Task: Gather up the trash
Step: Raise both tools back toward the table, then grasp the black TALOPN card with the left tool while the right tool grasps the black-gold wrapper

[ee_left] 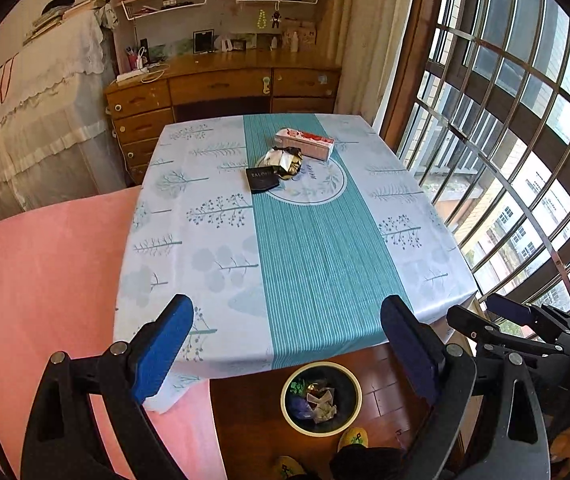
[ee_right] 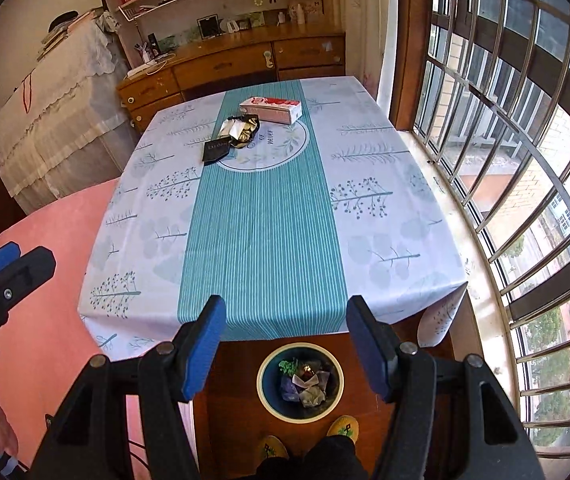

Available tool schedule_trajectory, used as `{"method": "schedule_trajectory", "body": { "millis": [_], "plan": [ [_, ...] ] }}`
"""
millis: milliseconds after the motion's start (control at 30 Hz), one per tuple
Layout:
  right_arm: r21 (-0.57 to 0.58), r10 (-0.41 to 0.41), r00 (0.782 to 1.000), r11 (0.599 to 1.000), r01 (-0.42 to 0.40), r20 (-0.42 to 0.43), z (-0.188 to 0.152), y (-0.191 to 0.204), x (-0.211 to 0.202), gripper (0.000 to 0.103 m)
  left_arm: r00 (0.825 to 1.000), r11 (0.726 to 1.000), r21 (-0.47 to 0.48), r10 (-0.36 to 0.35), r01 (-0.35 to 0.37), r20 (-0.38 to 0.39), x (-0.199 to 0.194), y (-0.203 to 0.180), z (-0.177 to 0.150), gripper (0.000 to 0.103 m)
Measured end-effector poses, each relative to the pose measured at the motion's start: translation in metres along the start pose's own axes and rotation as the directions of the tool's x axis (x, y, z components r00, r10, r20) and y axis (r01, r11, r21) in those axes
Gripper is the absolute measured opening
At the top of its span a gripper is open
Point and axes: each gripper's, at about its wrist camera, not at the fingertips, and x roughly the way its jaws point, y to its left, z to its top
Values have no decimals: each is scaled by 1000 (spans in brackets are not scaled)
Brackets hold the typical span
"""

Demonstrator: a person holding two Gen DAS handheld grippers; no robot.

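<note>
On the far half of the table (ee_left: 213,264) (ee_right: 385,240) lie three pieces of trash: a pink-and-red carton (ee_left: 305,143) (ee_right: 276,109), a crumpled foil wrapper (ee_left: 285,160) (ee_right: 241,130) and a flat black packet (ee_left: 262,179) (ee_right: 216,150). A round bin (ee_left: 322,398) (ee_right: 300,383) holding crumpled wrappers stands on the floor below the table's near edge. My left gripper (ee_left: 287,352) hangs open and empty above that edge. My right gripper (ee_right: 285,346) is open and empty too, right over the bin. In the left wrist view the right gripper (ee_left: 481,316) shows at the right edge.
A pink cloth (ee_left: 45,272) (ee_right: 45,320) covers a surface left of the table. A barred window (ee_left: 525,120) (ee_right: 525,160) runs along the right. A wooden desk (ee_left: 221,84) and bookshelves stand behind. A person's feet in yellow slippers (ee_right: 343,426) stand beside the bin.
</note>
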Motion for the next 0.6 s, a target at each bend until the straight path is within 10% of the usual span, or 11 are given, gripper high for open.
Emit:
{"method": "schedule_trajectory", "body": {
  "millis": [600],
  "plan": [
    [-217, 226, 970, 946, -240, -86, 158, 2, 124, 63, 979, 955, -223, 175, -194, -102, 126, 26, 90, 94]
  ]
}}
